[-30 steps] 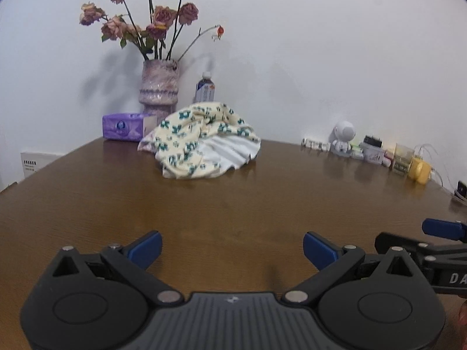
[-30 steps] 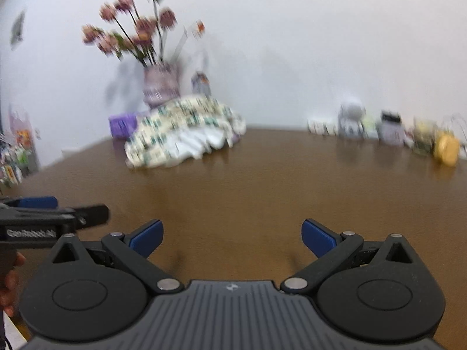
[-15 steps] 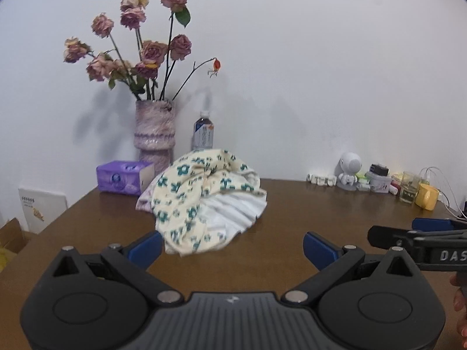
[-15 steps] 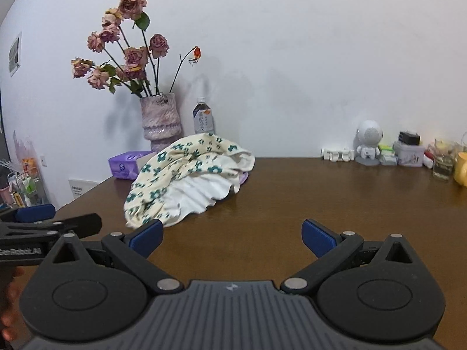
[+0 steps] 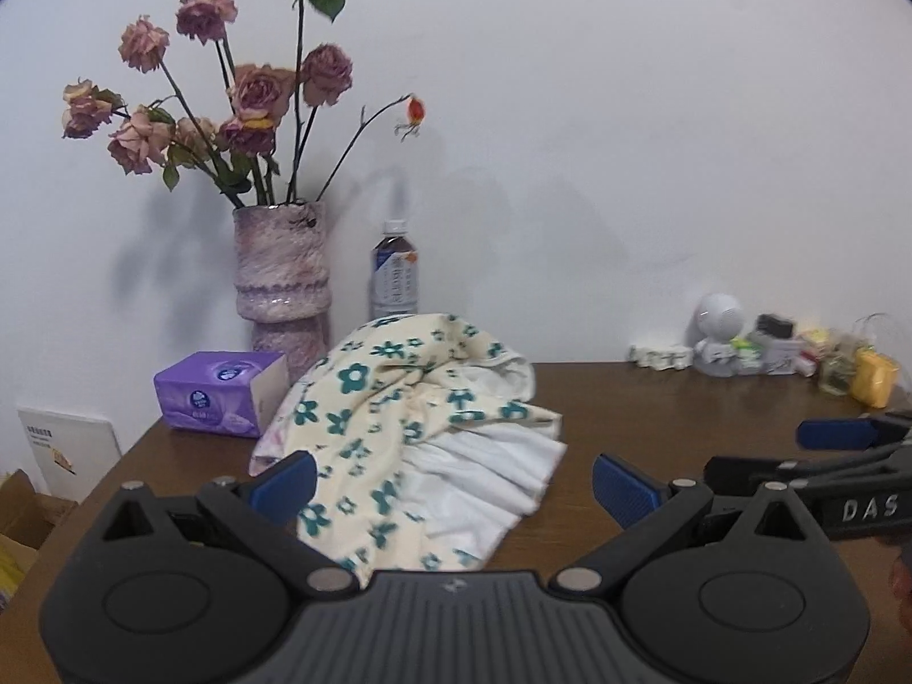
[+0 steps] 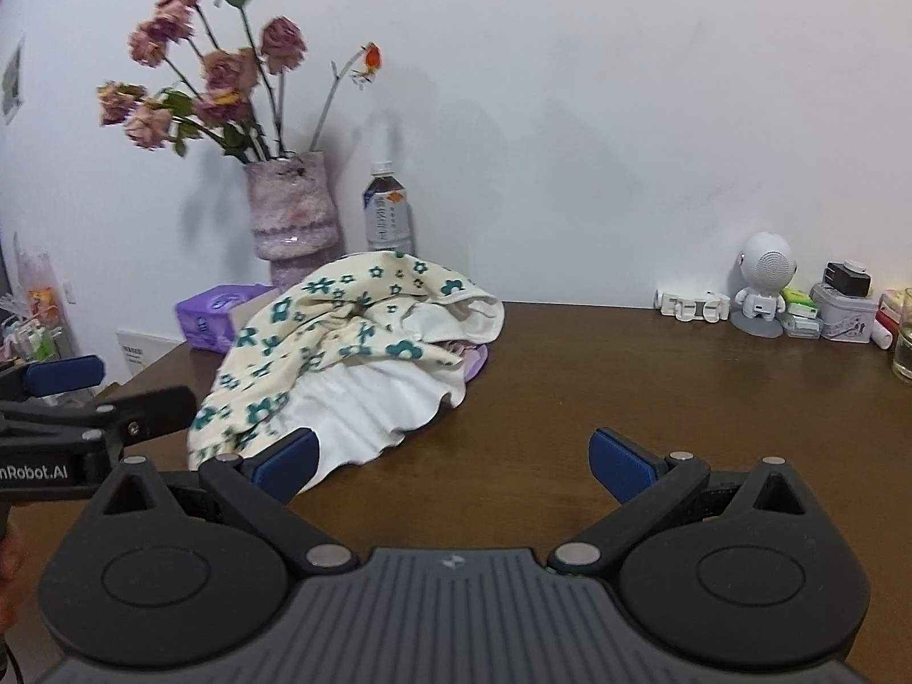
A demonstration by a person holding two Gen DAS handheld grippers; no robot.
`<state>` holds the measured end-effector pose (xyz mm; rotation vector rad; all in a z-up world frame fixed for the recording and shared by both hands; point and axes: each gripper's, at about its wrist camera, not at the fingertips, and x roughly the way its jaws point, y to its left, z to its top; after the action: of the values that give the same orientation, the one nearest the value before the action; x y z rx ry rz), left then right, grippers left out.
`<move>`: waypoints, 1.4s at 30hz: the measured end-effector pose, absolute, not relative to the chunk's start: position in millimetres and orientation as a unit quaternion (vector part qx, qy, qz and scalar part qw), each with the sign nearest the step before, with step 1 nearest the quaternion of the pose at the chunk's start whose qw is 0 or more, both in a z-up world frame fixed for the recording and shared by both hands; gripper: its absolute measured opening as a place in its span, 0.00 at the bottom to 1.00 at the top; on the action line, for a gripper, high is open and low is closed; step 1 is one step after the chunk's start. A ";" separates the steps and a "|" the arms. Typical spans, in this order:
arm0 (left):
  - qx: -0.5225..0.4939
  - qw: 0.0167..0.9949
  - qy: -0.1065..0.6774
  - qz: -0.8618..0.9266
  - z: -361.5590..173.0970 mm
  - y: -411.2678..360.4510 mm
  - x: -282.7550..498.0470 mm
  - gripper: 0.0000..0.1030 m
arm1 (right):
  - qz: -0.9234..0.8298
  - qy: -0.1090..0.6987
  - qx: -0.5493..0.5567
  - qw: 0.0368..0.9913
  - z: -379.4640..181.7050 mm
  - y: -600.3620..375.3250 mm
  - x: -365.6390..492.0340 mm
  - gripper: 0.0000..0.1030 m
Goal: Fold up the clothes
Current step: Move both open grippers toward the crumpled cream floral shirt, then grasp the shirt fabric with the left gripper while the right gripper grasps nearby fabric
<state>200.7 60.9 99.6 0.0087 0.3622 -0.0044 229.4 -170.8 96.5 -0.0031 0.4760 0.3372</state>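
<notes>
A crumpled cream garment with teal flowers and a white ruffled hem [image 5: 410, 433] [image 6: 353, 353] lies in a heap on the brown wooden table [image 5: 655, 427] [image 6: 627, 387]. My left gripper [image 5: 453, 484] is open just short of the heap, with the cloth showing between its blue pads and nothing held. My right gripper [image 6: 450, 464] is open too; the hem lies just beyond its left pad. Each gripper shows at the edge of the other's view: the right gripper [image 5: 843, 456] and the left gripper [image 6: 85, 399].
Behind the garment stand a purple vase of dried roses [image 5: 282, 279], a water bottle [image 5: 393, 282] and a purple tissue box [image 5: 219, 393]. Against the wall at the right sit a white robot figure [image 6: 761, 285], tins and a glass [image 6: 903, 342]. The table's left edge is close.
Both grippers have moved forward toward the garment, which now looks much larger and closer. The view has risen from the tabletop to the wall. Both stay open.
</notes>
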 end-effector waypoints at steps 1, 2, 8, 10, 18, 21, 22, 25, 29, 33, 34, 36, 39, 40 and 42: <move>0.008 0.983 0.181 0.000 97.8 64.2 209.1 1.00 | 0.164 0.236 -0.005 0.958 95.4 -167.1 237.9 1.00; 0.012 0.983 0.183 0.003 95.7 67.9 218.0 1.00 | 0.164 0.238 -0.011 0.957 94.0 -162.3 247.8 1.00; 0.028 0.978 0.202 0.038 80.5 94.1 273.2 1.00 | 0.174 0.254 -0.022 0.951 85.9 -130.2 313.2 0.99; 0.035 0.976 0.207 0.052 76.2 104.6 290.4 1.00 | 0.174 0.259 -0.031 0.950 84.7 -114.3 338.6 0.98; 0.068 0.964 0.253 0.054 64.3 132.8 363.6 0.96 | 0.207 0.303 -0.068 0.928 70.6 -59.7 417.9 0.73; 0.084 0.954 0.288 0.028 54.1 130.7 383.8 0.66 | 0.224 0.323 -0.087 0.915 54.1 -43.5 426.9 0.44; 0.089 0.951 0.295 0.019 51.8 130.0 388.8 0.54 | 0.226 0.322 -0.083 0.916 53.2 -43.1 426.2 0.18; 0.081 0.954 0.289 -0.001 56.8 134.8 393.5 0.06 | 0.225 0.306 -0.059 0.923 61.2 -49.0 420.4 0.01; 0.066 0.959 0.274 -0.036 73.3 137.2 392.2 0.05 | 0.219 0.265 -0.030 0.938 85.7 -63.6 406.2 0.00; 0.059 0.962 0.263 -0.040 78.5 128.2 382.0 0.04 | 0.218 0.256 -0.016 0.942 106.8 -67.0 388.8 0.00; 0.058 0.963 0.261 -0.037 78.0 126.3 378.1 0.04 | 0.222 0.260 -0.014 0.940 107.4 -67.3 386.2 0.09; 0.061 0.963 0.262 -0.029 74.3 125.1 372.6 0.05 | 0.230 0.274 -0.023 0.934 95.9 -63.1 388.1 0.56; 0.067 0.960 0.273 -0.012 64.7 129.9 369.3 0.17 | 0.232 0.268 -0.086 0.931 68.6 -46.6 396.0 0.72; 0.068 0.959 0.276 -0.004 62.5 132.4 369.3 0.24 | 0.230 0.279 -0.099 0.927 59.9 -41.1 403.3 0.72; 0.073 0.958 0.277 0.006 60.1 136.7 371.2 0.55 | 0.234 0.287 -0.110 0.922 49.0 -34.7 415.0 0.71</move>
<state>371.2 136.7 60.1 0.1475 0.5616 0.0131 415.0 -34.7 49.0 -0.2265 0.5893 0.4806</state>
